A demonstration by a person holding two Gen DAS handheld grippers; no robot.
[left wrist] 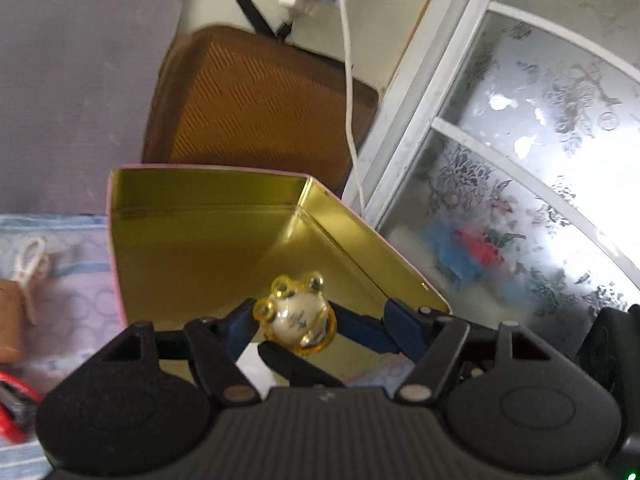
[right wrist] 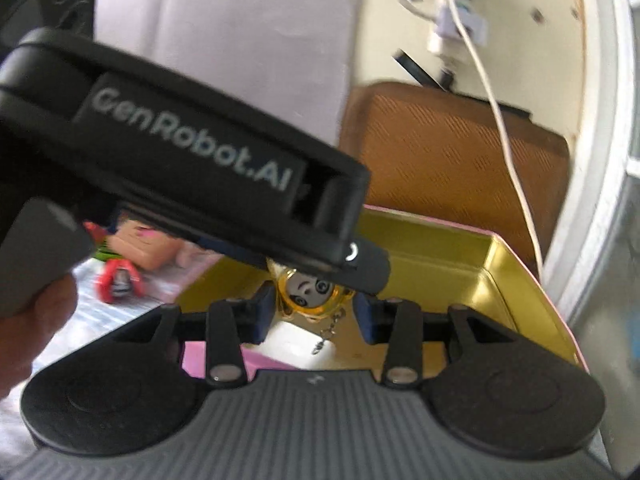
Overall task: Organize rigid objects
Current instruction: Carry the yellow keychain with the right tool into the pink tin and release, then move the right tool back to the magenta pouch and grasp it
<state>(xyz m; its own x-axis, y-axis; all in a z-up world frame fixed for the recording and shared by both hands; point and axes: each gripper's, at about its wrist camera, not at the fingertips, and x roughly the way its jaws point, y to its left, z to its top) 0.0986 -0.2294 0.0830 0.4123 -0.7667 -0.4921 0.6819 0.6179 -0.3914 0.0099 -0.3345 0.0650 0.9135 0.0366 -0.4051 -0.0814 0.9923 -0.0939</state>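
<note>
A patterned cloth (left wrist: pixel 72 280) covers the surface beside a frosted window (left wrist: pixel 520 184). The left gripper (left wrist: pixel 296 320) is closed on a small yellow frog charm (left wrist: pixel 296 312), its blue pads touching the charm's sides, above the open gold-lined tin (left wrist: pixel 192 240). In the right wrist view the right gripper (right wrist: pixel 314 312) has its jaws narrowed around the same charm (right wrist: pixel 310 290); whether its pads press it is hard to tell. The left gripper's black body (right wrist: pixel 192 152) crosses over the charm here. The charm's chain (right wrist: pixel 326 334) hangs over the tin (right wrist: pixel 460 256). Behind the tin stands a brown cushion (left wrist: pixel 264 108); a white cable (left wrist: pixel 350 92) hangs across it. A red toy (right wrist: pixel 118 280) lies on the cloth left of the tin.
</note>
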